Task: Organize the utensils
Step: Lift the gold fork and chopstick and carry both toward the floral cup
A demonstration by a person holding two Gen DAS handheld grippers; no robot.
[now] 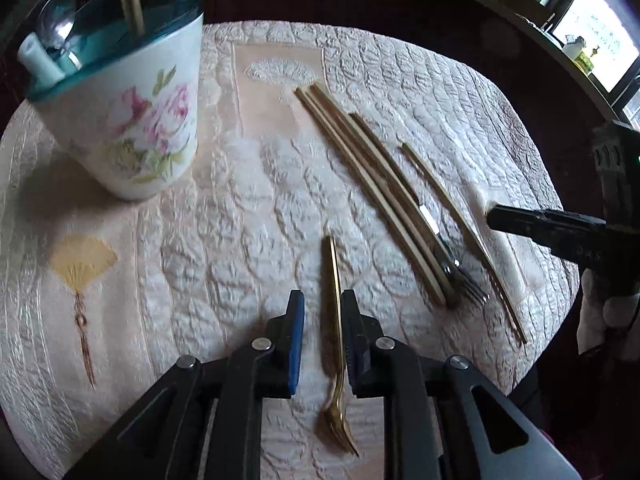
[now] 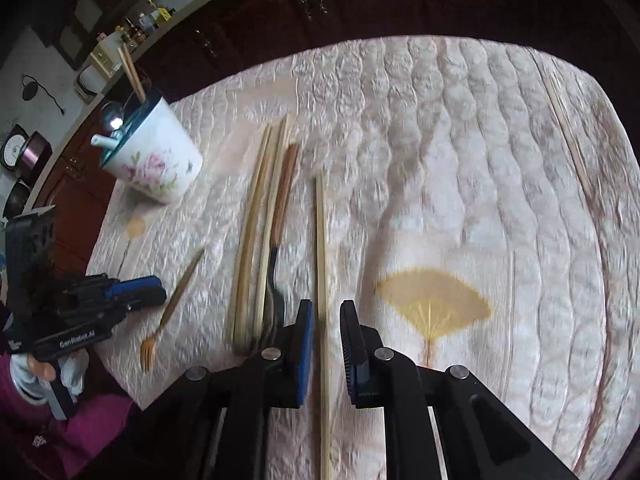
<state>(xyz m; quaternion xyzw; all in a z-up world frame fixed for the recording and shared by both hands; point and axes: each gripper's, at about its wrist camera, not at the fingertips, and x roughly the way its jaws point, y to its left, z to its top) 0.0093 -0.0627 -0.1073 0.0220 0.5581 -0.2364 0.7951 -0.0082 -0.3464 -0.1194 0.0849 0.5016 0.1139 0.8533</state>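
I have both grippers angled down over a table spread with a cream quilted cloth (image 1: 224, 216), its surface puffed into scale-like bumps and printed with yellow fans. My left gripper (image 1: 322, 312) stands parted, blue ribbed pads apart, with the slim gold fork (image 1: 334, 320) lying between them — the handle runs close along the right pad, though I cannot tell whether it touches; the curved tines point back toward the camera. My right gripper (image 2: 324, 320) is likewise spread, straddling a single pale wooden chopstick (image 2: 321, 280) that lies flat on the cloth, neither pad pressing on it. Just left of that stick lies a bundle of more chopsticks (image 2: 256, 220), straight and square-ended, and with them a steel fork (image 2: 278, 264) with a brown wooden handle. The cup (image 1: 132, 120) — smooth white, tapered, painted with pink flowers, teal-rimmed — stands at the far left of the cloth, holding two upright chopsticks, a shiny spoon and a white handle. Dark carved wooden cabinets rise behind the table.
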